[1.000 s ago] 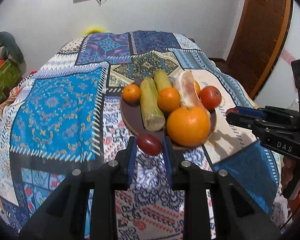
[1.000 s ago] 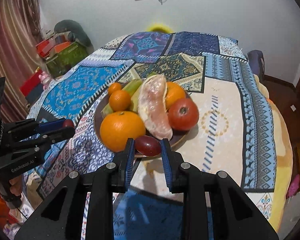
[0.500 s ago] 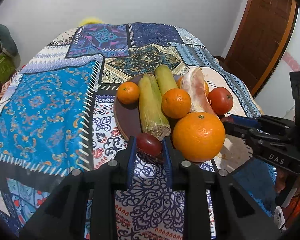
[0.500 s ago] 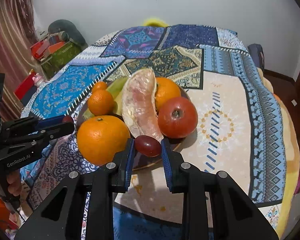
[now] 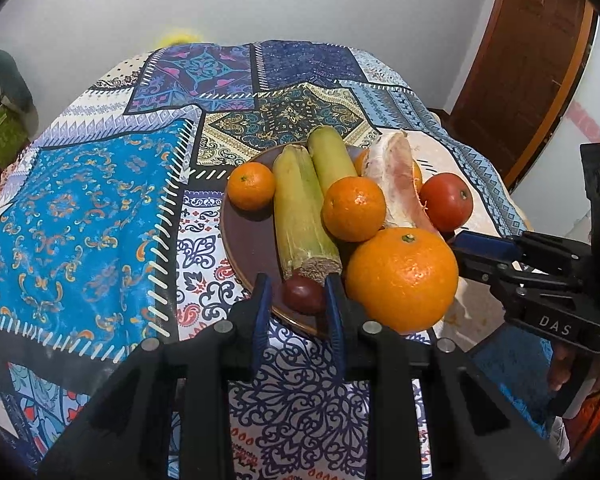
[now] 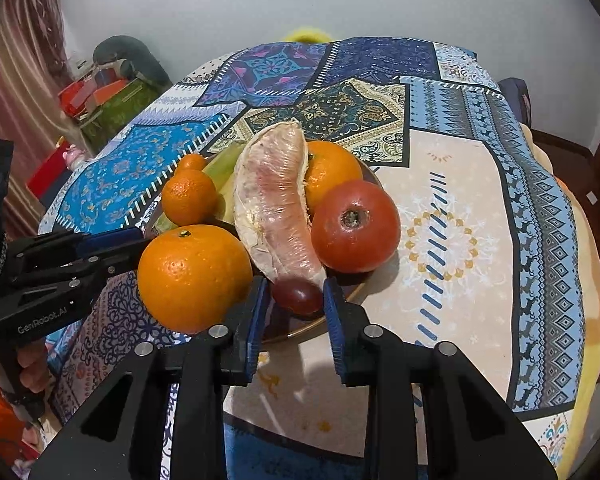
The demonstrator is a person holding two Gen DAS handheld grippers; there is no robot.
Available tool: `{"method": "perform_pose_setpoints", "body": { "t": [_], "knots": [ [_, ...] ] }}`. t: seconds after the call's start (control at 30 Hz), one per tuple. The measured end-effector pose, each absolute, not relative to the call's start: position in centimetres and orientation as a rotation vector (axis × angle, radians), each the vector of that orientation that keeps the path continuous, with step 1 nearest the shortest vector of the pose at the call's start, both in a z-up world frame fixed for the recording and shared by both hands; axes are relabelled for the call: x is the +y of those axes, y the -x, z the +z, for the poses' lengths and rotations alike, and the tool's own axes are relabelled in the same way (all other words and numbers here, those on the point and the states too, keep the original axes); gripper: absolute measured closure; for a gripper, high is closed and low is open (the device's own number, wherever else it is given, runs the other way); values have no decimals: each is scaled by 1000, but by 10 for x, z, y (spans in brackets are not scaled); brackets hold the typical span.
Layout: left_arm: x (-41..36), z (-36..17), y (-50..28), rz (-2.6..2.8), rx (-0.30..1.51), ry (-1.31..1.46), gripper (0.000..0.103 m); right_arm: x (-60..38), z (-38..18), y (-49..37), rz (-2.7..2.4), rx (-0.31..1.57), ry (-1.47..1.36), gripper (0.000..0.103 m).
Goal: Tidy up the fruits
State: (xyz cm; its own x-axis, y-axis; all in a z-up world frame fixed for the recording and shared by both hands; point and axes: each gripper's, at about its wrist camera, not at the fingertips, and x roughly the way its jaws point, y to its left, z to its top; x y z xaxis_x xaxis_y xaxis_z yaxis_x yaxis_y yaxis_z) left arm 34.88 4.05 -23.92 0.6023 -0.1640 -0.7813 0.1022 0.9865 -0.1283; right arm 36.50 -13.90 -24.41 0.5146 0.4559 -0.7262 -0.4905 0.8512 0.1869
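On plate [image 5: 244, 240] | left claw [image 5: 298, 294] "GenRobot.AI" grips grape [image 5: 303, 294] | right claw [image 6: 294, 298] "DAS" loosening round its grape [image 6: 297, 296]

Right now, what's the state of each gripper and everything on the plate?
left gripper: shut on left dark fruit, at the plate's near rim
right gripper: fingers have just been opening, right dark fruit between them
plate: upright, piled with fruit
pomelo segment: peeled
sugarcane pieces: cut, lying flat
large orange: whole, unpeeled
tomato: whole
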Motion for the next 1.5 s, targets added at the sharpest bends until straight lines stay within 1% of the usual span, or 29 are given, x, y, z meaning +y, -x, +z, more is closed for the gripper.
{"method": "perform_pose_setpoints", "body": {
  "t": [0.1, 0.23, 0.37, 0.7, 0.9, 0.97, 1.0, 1.07, 1.13, 1.17, 1.2, 1.23, 1.3, 1.37, 1.43, 1.5],
  "knots": [
    [44, -233, -346, -143, 908, 86, 77, -141, -241, -363, 560, 846, 51, 70],
    [46, -213, -333, -130, 869, 90, 77, -145, -231, -359, 543, 825, 55, 69],
    [44, -179, -312, -109, 790, 74, 77, -153, -207, -345, 534, 770, 35, 69],
    [36, -65, -219, -96, 499, 64, 77, -170, -105, -264, 519, 494, 45, 69],
    [34, -16, -161, -87, 350, 89, 76, -179, -56, -200, 515, 324, 29, 69],
    [34, -3, -142, -83, 304, 91, 70, -182, -43, -180, 508, 272, 25, 67],
    [35, 2, -135, -85, 288, 92, 67, -184, -37, -170, 506, 245, 19, 63],
    [34, 9, -121, -87, 255, 85, 59, -186, -28, -155, 509, 203, 8, 58],
    [30, 14, -108, -82, 229, 70, 56, -187, -21, -141, 518, 166, 0, 58],
    [28, 16, -102, -80, 217, 60, 52, -187, -18, -136, 522, 156, -2, 58],
    [26, 17, -98, -78, 208, 52, 50, -187, -17, -134, 523, 147, -4, 56],
    [25, 19, -94, -73, 198, 45, 45, -187, -16, -130, 524, 138, -6, 53],
    [22, 20, -86, -65, 180, 33, 37, -186, -14, -121, 515, 113, -11, 37],
    [22, 21, -84, -66, 179, 34, 22, -183, -16, -117, 515, 100, -9, 31],
    [22, 22, -79, -58, 172, 34, 18, -182, -17, -116, 511, 97, -8, 26],
    [21, 21, -78, -44, 165, 25, 14, -181, -17, -115, 495, 87, -11, 16]
  ]
}}
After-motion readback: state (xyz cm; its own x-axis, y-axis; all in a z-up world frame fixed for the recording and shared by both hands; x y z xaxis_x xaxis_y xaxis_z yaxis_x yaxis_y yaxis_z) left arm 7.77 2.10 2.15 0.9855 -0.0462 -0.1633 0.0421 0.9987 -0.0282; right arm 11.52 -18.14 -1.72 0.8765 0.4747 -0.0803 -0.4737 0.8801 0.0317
